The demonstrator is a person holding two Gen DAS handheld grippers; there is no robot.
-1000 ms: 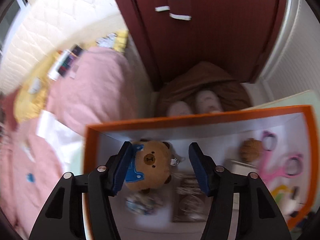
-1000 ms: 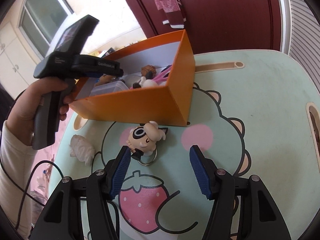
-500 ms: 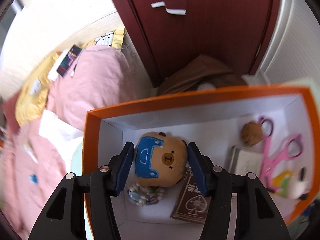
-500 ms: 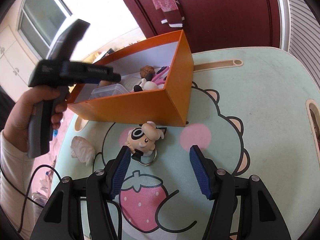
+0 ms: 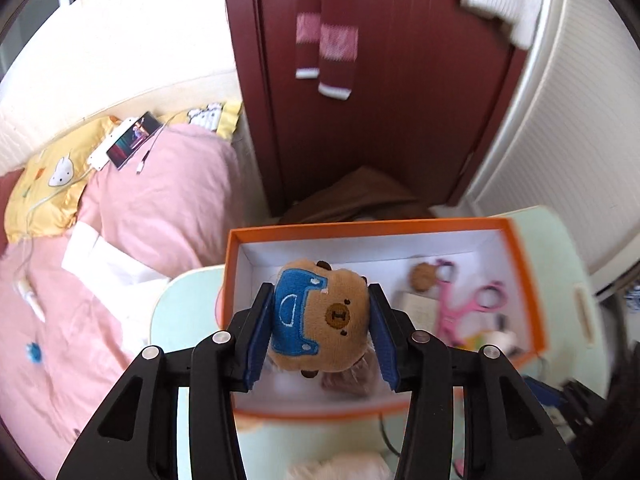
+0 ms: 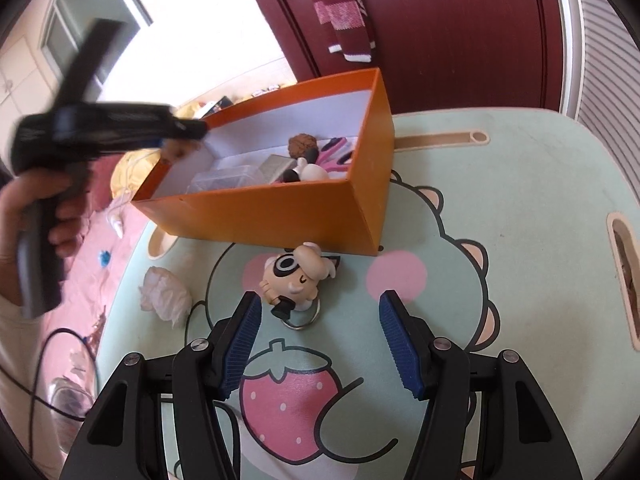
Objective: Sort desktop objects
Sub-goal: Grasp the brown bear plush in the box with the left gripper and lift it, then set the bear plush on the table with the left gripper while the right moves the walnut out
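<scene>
My left gripper (image 5: pixel 318 336) is shut on a brown plush bear in blue overalls (image 5: pixel 320 320) and holds it above the left end of the orange box (image 5: pixel 360 226). The box holds pink scissors (image 5: pixel 464 304), a walnut (image 5: pixel 423 275) and a card pack. In the right wrist view my right gripper (image 6: pixel 320 340) is open and empty above the table, just short of a cartoon figure keychain (image 6: pixel 294 276) lying in front of the orange box (image 6: pixel 280 216). The left gripper (image 6: pixel 112 132) shows over the box's left end, blurred.
The table top (image 6: pixel 500 200) is mint green with a cartoon print and a strawberry (image 6: pixel 288 396). A crumpled white tissue (image 6: pixel 164 296) lies left of the keychain. A slot (image 6: pixel 624 276) is cut near the table's right edge. A bed with pink bedding (image 5: pixel 120 220) stands beyond the table.
My left gripper has closed on the plush bear and risen with it above the box. My right gripper has stayed open near the keychain.
</scene>
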